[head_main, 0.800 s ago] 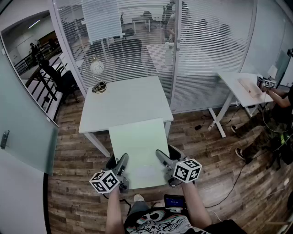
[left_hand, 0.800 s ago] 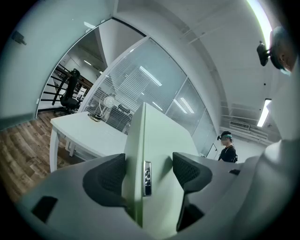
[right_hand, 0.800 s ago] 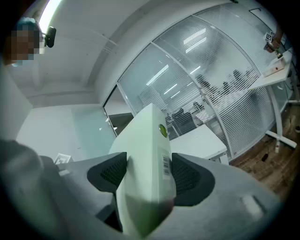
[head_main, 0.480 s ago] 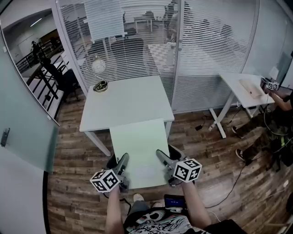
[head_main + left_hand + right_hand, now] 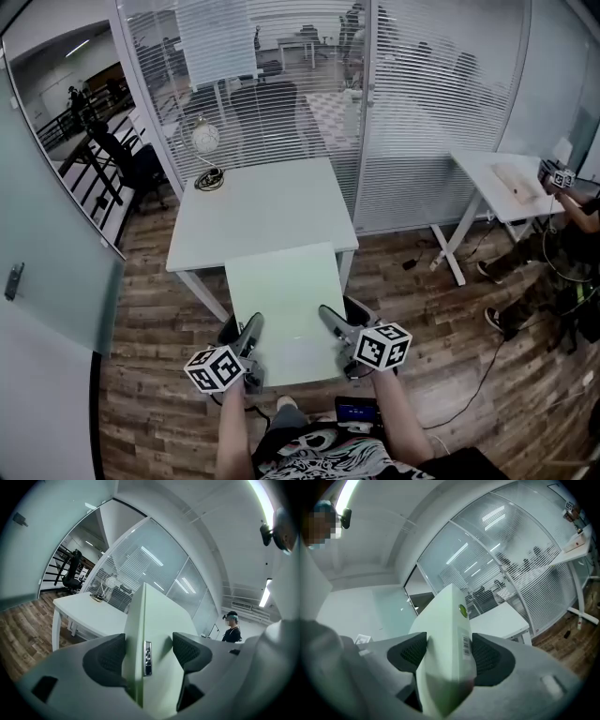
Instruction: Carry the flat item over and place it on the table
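Note:
The flat item (image 5: pixel 286 298) is a pale green, thin rectangular box, held level in front of me over the wood floor. Its far edge overlaps the near edge of the white table (image 5: pixel 262 211). My left gripper (image 5: pixel 246 339) is shut on its near left corner and my right gripper (image 5: pixel 336 328) on its near right corner. In the left gripper view the flat item (image 5: pixel 159 616) runs edge-on between the dark pads of the left gripper (image 5: pixel 147 652). In the right gripper view the flat item (image 5: pixel 447 616), with a barcode sticker, sits clamped in the right gripper (image 5: pixel 450 652).
A small desk fan (image 5: pixel 204 138) and a coiled cable (image 5: pixel 208 178) sit at the table's far left corner. Glass walls with blinds stand behind it. A second white table (image 5: pixel 492 183) and a seated person (image 5: pixel 562 244) are at the right, with cables on the floor (image 5: pixel 487 361).
The room has slid very slightly in the head view; both grippers keep the same hold on the flat item.

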